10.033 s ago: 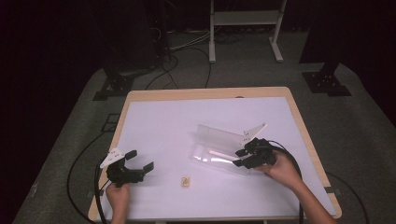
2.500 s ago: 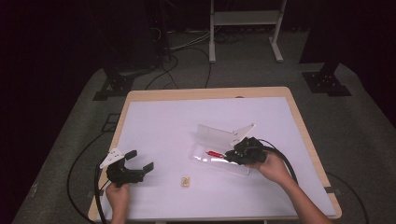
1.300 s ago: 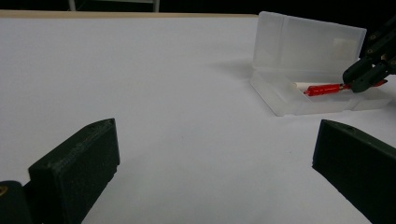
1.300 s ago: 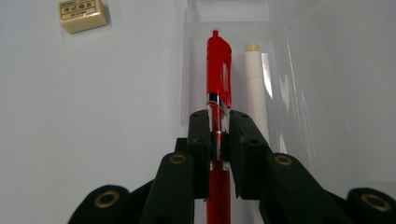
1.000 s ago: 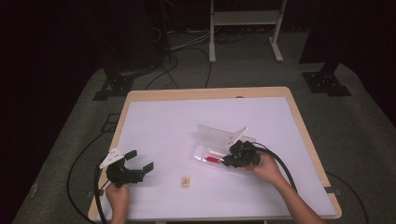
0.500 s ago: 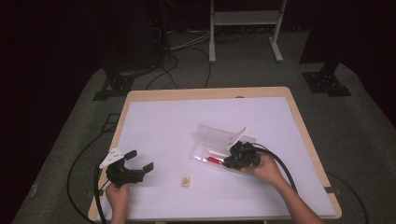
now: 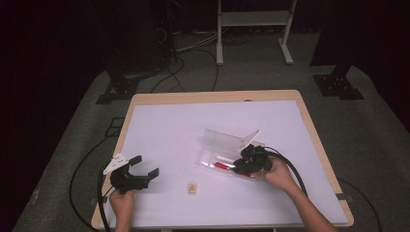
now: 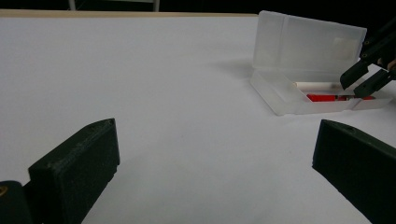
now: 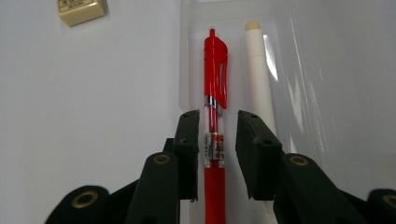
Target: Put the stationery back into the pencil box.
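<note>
One clear plastic case lies on the white counter, right of centre, with its lid standing open and upright along the far side. The tray of the case holds two items, lying side by side lengthwise: one red pen and one white pen. The red pen lies on the side nearer the front wall of the case; the white pen lies between it and the lid.

My right gripper is at the right end of the case, pointing along the tray. Its jaws have just been opening. They now stand slightly apart on either side of the red pen's barrel, with a narrow gap visible on each side, so the pads do not press on the pen. The pen rests on the tray floor.

My left gripper sits at the near left part of the counter, well apart from the case. Its jaws are spread wide with nothing between them.

One small cream eraser lies on the counter between the two grippers, near the front edge and apart from the case. Nothing stands between it and either gripper. One cable trails from the right gripper across the counter toward the near right corner.
</note>
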